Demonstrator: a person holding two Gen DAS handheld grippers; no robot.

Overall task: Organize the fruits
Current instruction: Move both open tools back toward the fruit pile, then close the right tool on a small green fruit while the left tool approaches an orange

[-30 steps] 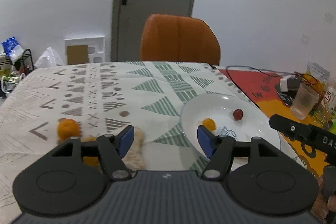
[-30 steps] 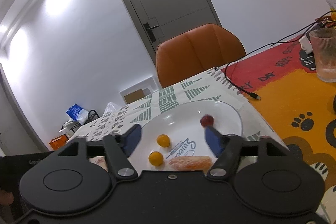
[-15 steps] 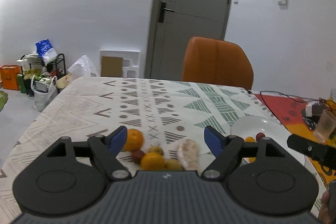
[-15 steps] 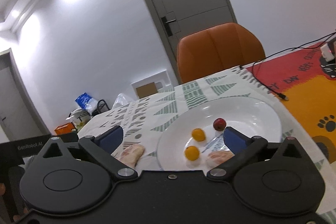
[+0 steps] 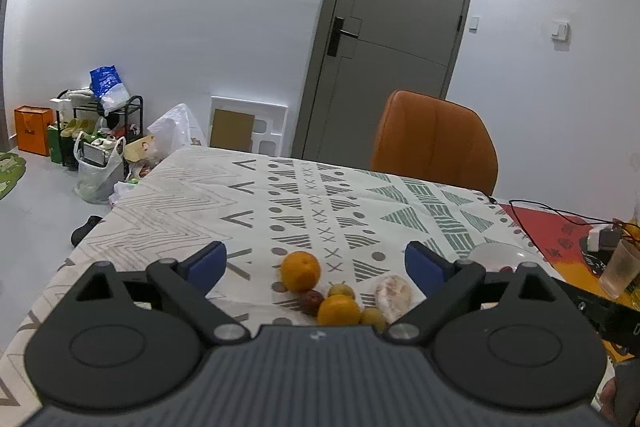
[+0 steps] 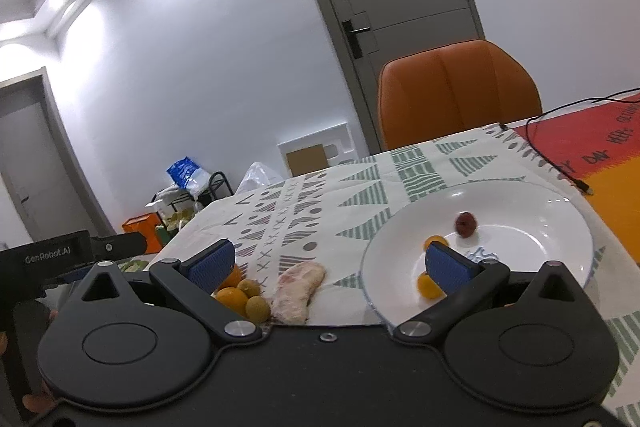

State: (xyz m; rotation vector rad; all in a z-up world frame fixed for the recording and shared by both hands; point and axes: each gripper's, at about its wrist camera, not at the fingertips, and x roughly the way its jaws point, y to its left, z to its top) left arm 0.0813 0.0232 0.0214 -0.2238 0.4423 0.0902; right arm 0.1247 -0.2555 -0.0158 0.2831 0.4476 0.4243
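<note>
A pile of fruit lies on the patterned tablecloth: an orange [image 5: 301, 271], a second orange [image 5: 338, 310], a dark red fruit [image 5: 311, 299], small yellow-green fruits [image 5: 341, 290] and a peeled pale segment [image 5: 393, 297]. My left gripper [image 5: 316, 263] is open and empty, just behind the pile. A white plate [image 6: 560, 227] holds a dark red fruit [image 6: 465, 224] and two small orange fruits [image 6: 429, 287]. My right gripper [image 6: 328, 263] is open and empty, between the peeled segment [image 6: 298, 289] and the plate.
An orange chair [image 5: 434, 143] stands at the table's far side. A red and orange mat [image 6: 600, 155] with a black cable [image 6: 560, 163] lies right of the plate. A ribbed glass [image 5: 620, 267] stands at the right. Bags and a rack [image 5: 96, 131] are on the floor at left.
My left gripper has swung left from the plate to the fruit pile and opened wider. My right gripper has opened wider and pulled back left, so the pile shows between its fingers.
</note>
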